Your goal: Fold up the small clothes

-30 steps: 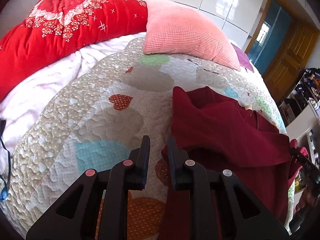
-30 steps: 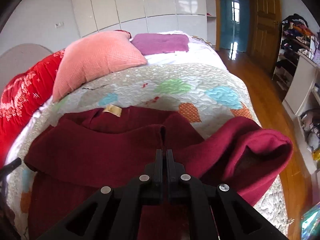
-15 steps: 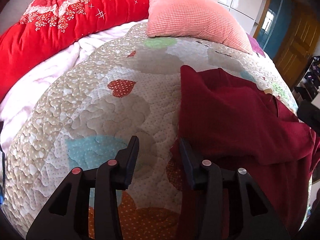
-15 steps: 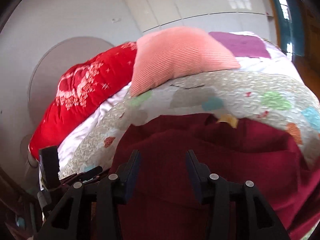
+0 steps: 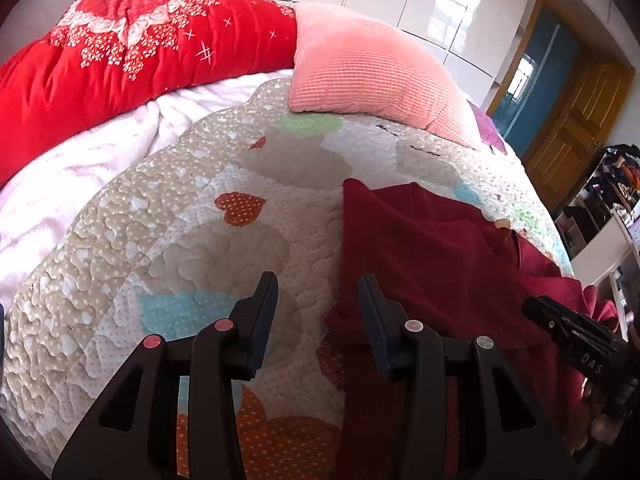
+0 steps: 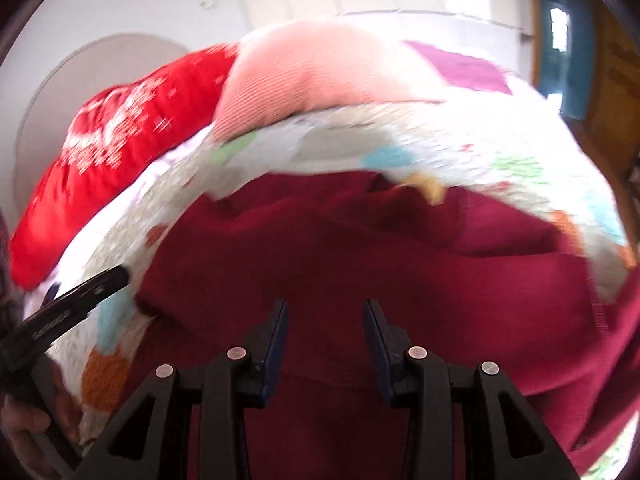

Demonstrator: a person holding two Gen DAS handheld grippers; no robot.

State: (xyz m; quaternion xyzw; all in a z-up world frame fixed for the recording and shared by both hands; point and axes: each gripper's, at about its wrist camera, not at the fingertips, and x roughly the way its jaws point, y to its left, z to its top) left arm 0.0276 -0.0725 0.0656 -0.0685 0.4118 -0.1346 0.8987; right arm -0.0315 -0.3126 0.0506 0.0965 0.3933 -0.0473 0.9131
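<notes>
A dark red knit garment [image 5: 436, 264] lies partly folded on the patterned quilt [image 5: 192, 208]. My left gripper [image 5: 318, 292] is open and empty, low over the garment's left edge, its right finger above the cloth. My right gripper [image 6: 325, 320] is open and empty, just above the middle of the garment [image 6: 360, 248]. The right gripper's tip shows at the right of the left wrist view [image 5: 576, 340]. The left gripper's tip shows at the left of the right wrist view [image 6: 72, 300]. The right wrist view is blurred.
A pink pillow [image 5: 372, 76] and a red flowered duvet [image 5: 120, 52] lie at the head of the bed, with a white blanket [image 5: 92, 160] beside them. A purple cloth [image 6: 464, 64] lies behind the pillow. A wooden door [image 5: 572, 132] and shelves stand at the right.
Both grippers opened and let go of the garment. The right gripper swung left over the folded cloth. The left gripper's jaws widened and it stayed near the garment's left edge.
</notes>
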